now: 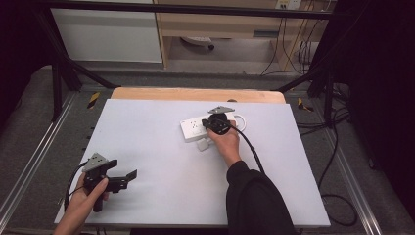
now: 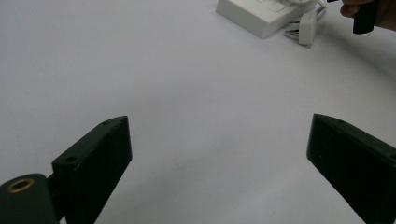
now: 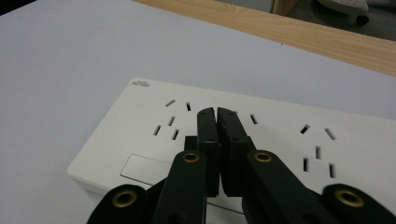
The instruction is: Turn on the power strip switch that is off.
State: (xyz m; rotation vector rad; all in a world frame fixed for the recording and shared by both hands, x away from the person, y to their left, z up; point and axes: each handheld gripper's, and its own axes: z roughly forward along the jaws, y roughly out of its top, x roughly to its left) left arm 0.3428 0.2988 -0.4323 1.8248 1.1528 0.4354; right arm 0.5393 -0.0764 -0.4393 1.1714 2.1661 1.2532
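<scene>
A white power strip (image 1: pixel 193 128) lies on the white table top (image 1: pixel 161 196), right of the middle and towards the far side. My right gripper (image 1: pixel 211 126) is over it, held by a hand. In the right gripper view the two jaws are pressed together, the right gripper (image 3: pixel 216 112) is shut with nothing between them, and the tips are just over the power strip's socket face (image 3: pixel 285 140). My left gripper (image 1: pixel 125 170) rests at the near left corner. Its jaws stand wide apart over bare table, so the left gripper (image 2: pixel 219 126) is open and holds nothing.
A white plug (image 2: pixel 306 30) on a white cord lies against the strip's near side, also seen as the plug (image 1: pixel 203 146). A wooden edge (image 1: pixel 195 94) runs along the table's far side. Black frame bars and cables surround the table.
</scene>
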